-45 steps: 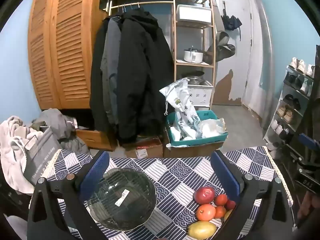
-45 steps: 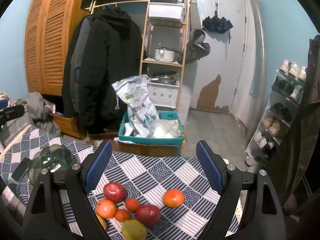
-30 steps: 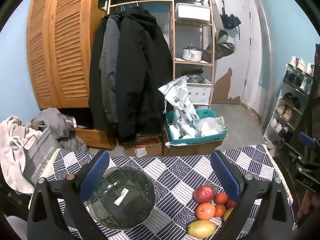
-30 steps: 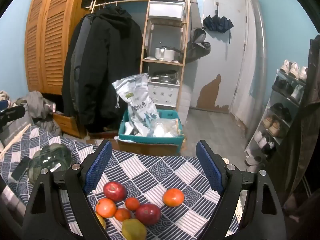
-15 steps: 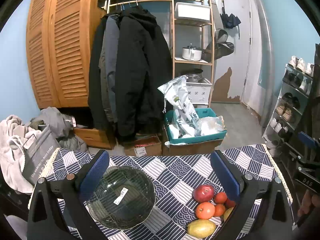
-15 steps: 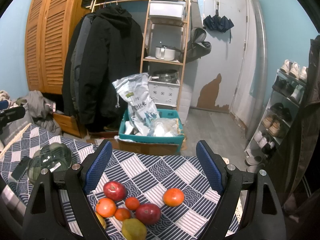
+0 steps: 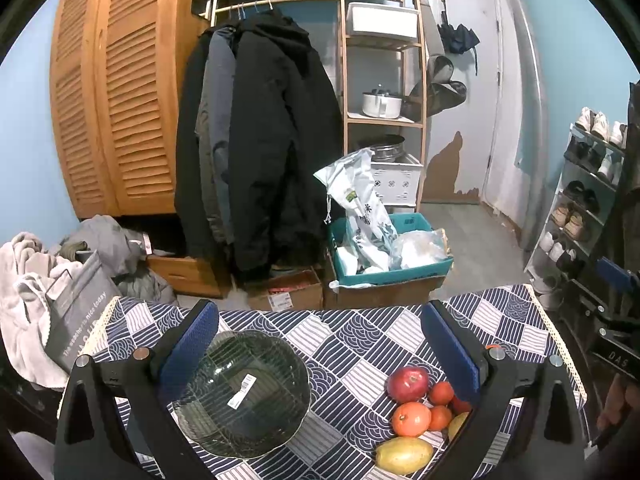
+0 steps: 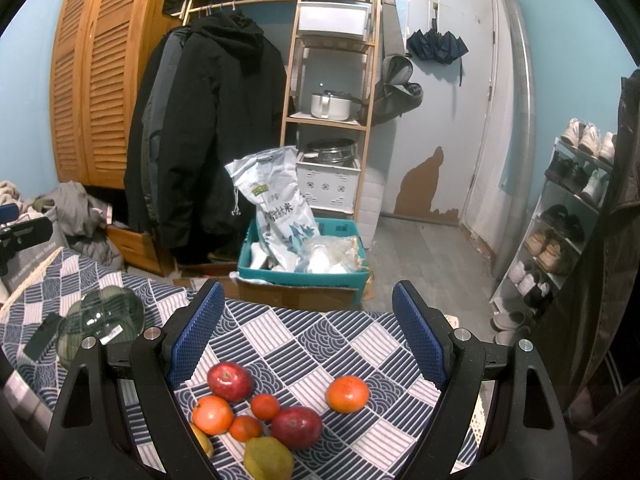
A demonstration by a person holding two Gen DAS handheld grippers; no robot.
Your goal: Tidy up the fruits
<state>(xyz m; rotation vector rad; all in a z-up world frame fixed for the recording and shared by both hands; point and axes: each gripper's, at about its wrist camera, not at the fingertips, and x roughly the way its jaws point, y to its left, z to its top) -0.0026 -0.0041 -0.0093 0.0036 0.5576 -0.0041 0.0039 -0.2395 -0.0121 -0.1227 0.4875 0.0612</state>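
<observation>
Both the left gripper and right gripper hover spread wide, empty. The fruits cluster at 6 o'clock; the barcode-stickered glass bowl sits at 7. A grey bag reads "nice today".

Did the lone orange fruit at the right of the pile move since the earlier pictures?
No. The lone round orange fruit keeps its place on the checked blue tablecloth, apart from the dark red apple.

Grey bag printed "The weather is nice today", black right-edge device lettered "DAS", rice sack with "米"
</observation>
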